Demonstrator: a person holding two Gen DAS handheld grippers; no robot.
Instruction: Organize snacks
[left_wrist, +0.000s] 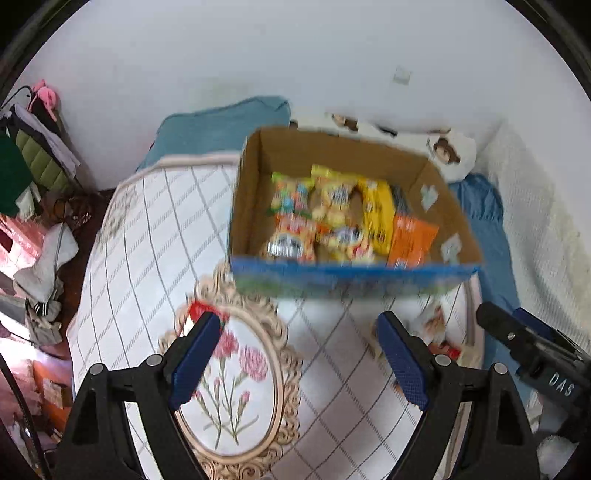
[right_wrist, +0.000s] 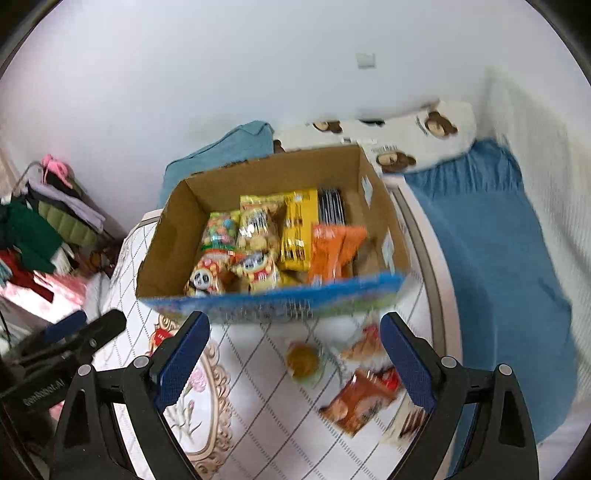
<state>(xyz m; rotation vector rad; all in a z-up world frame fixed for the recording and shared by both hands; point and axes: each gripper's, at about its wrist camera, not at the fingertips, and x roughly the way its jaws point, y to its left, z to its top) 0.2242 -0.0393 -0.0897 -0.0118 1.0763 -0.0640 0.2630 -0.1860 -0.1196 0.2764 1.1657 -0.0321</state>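
Both tongs, left (left_wrist: 295, 354) and right (right_wrist: 295, 354), released and empty; crinkly loose packets (right_wrist: 360, 402) beside box (right_wrist: 273, 295) risk slipping on pickup.

Left gripper (left_wrist: 295, 325) empty, blue-padded jaws spread wide, right gripper (right_wrist: 295, 325) likewise empty and spread wide, the two side by side, both angled forward and downward

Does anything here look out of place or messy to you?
Yes. Most snacks sit packed in the cardboard box, but a few packets still lie loose on the quilt in front of it: a brown-orange packet, a small yellowish one, and another near the box's blue front. Nothing looks spilled or torn.
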